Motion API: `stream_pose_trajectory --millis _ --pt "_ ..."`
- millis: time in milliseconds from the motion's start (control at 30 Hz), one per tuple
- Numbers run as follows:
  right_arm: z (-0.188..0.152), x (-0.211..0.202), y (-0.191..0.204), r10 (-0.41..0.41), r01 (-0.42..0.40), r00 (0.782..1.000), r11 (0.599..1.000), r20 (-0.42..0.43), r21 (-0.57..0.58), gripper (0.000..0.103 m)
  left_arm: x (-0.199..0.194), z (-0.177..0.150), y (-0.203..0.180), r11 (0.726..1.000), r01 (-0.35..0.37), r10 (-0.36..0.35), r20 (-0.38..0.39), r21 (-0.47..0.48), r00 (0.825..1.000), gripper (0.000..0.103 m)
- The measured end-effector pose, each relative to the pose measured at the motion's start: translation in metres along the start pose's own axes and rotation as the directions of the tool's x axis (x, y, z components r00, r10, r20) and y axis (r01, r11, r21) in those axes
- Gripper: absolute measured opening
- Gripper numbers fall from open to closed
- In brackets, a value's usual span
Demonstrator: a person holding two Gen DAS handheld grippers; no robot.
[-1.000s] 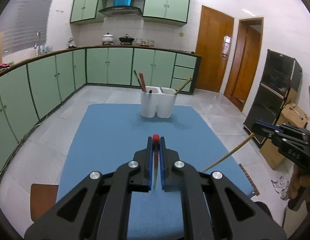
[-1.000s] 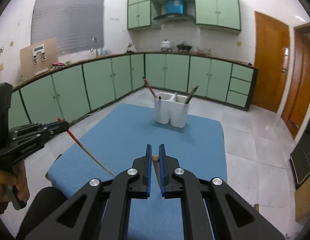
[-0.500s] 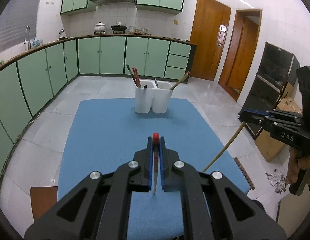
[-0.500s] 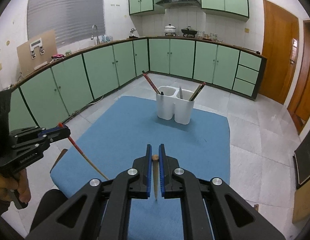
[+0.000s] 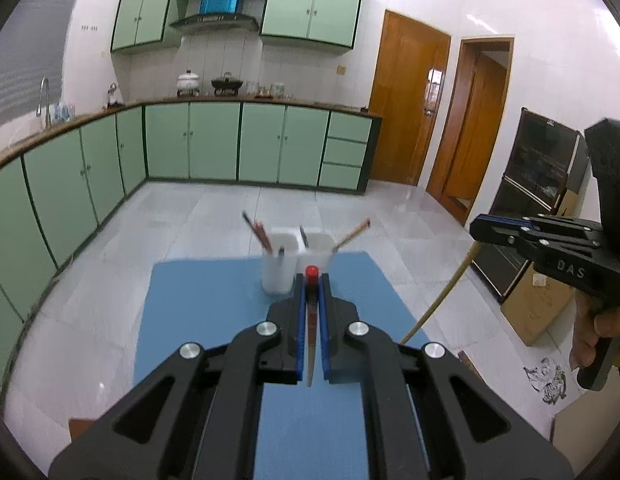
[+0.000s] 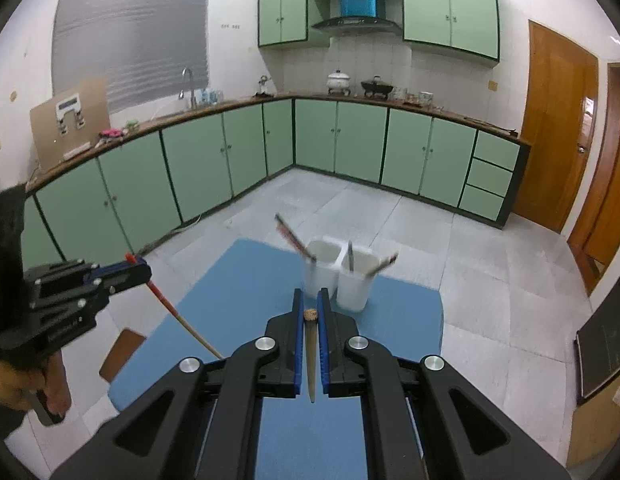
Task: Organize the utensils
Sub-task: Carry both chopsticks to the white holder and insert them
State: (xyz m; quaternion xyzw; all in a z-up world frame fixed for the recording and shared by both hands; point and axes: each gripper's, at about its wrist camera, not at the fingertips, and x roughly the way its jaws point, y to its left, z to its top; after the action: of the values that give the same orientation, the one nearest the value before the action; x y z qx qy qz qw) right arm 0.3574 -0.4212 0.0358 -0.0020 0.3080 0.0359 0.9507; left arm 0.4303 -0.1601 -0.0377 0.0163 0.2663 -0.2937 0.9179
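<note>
My left gripper [image 5: 312, 278] is shut on a red-tipped chopstick [image 5: 310, 336] that hangs down between its blue pads. Over to the right, my right gripper [image 5: 475, 227] grips a tan chopstick [image 5: 441, 300]. In the right wrist view my right gripper [image 6: 309, 294] is shut on that tan chopstick [image 6: 311, 356], and my left gripper [image 6: 144, 272] shows at the left with the red-tipped chopstick [image 6: 178, 314]. A white two-compartment holder [image 5: 276, 276] [image 6: 351, 284] stands at the far end of the blue table [image 5: 198, 320] [image 6: 238, 288], just beyond both sets of fingertips, with several utensils leaning in it.
A brown stool [image 5: 80, 426] [image 6: 120, 350] sits by the table's near left corner. A cardboard box [image 5: 537, 304] and a black cabinet [image 5: 537, 184] stand at the right. Green cabinets [image 6: 198, 176] line the far walls. A hand [image 5: 593, 340] holds the right gripper.
Both grippers have risen and moved forward, each still holding its chopstick. The holder now sits lower in both views, close behind the fingertips.
</note>
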Motion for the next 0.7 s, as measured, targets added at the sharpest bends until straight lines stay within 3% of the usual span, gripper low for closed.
stream_pose_trajectory --millis 467,700 --pt "0.098 0.057 -0.027 -0.082 0.080 0.995 0.996 0.057 0.040 0.006 0.055 0.096 -0.001 0.999 -0.039 0.038 0.100 0.014 0.994 0.005" --pt "0.121 0.094 -0.040 -0.092 0.088 0.993 0.994 0.069 0.057 0.006 0.105 0.123 0.005 0.998 -0.057 0.057 0.108 -0.002 0.993 0.005"
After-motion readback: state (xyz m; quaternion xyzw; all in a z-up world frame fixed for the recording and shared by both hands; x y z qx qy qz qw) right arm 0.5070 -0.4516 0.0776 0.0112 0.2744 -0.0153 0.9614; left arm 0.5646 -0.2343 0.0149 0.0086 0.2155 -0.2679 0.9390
